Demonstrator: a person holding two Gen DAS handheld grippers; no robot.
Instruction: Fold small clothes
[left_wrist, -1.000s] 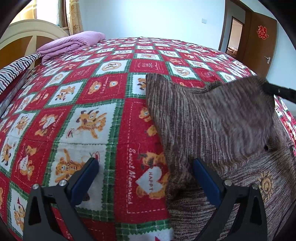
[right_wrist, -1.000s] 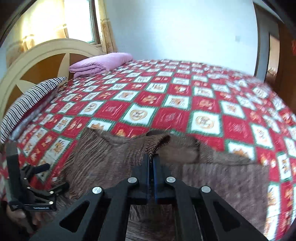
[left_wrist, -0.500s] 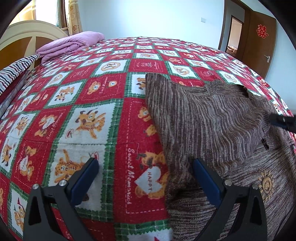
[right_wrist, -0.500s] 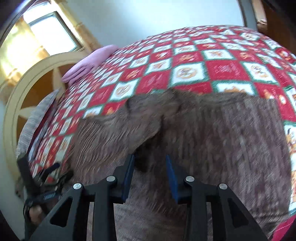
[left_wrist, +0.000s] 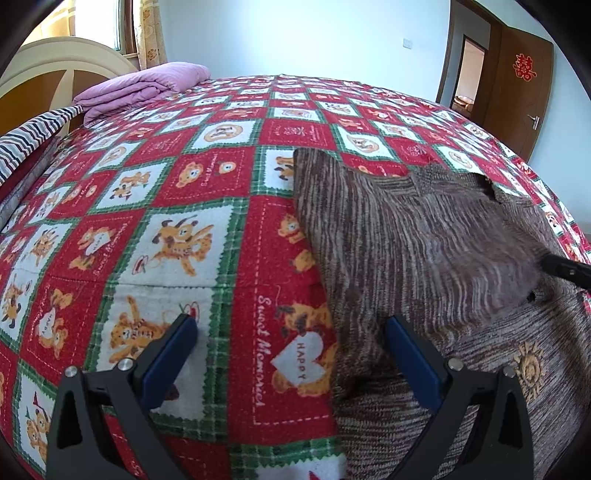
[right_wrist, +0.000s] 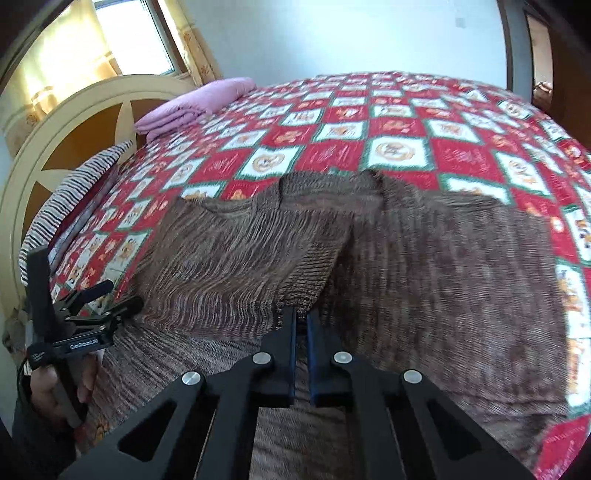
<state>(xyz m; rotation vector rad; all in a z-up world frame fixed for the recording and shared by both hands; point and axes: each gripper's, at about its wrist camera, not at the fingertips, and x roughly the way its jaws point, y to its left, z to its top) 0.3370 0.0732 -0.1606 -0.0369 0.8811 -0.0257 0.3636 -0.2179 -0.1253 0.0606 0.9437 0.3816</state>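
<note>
The right gripper (right_wrist: 301, 325) is sitting with its jaws closed together at the cuff end of the folded-in sleeve (right_wrist: 258, 258). Half a second ago those jaws were standing apart above the same flap, and a second ago they were carrying it pinched in the air. So the sleeve is now lying across the body of the brown knit sweater (left_wrist: 424, 240), and the gripper is pinching again; the blur makes it hard to say whether it is catching fabric or just closing on nothing. That reads as one sleeve fold placed, with a tidy-up or the next fold coming.

The left gripper (left_wrist: 291, 347) is hovering as before, jaws wide apart and holding nothing, straddling the sweater's left edge, one finger over the bedspread (left_wrist: 177, 240) and one over the knit.

The sweater is lying flat on the near part of the bed, its sun emblem (left_wrist: 528, 369) showing by the hem. Farther off, a folded purple blanket (left_wrist: 140, 88) is resting near the headboard (right_wrist: 85, 122), well apart from the work. Beyond that, a wooden door (left_wrist: 524, 85) is standing ajar. Nothing is blocking the next fold.
</note>
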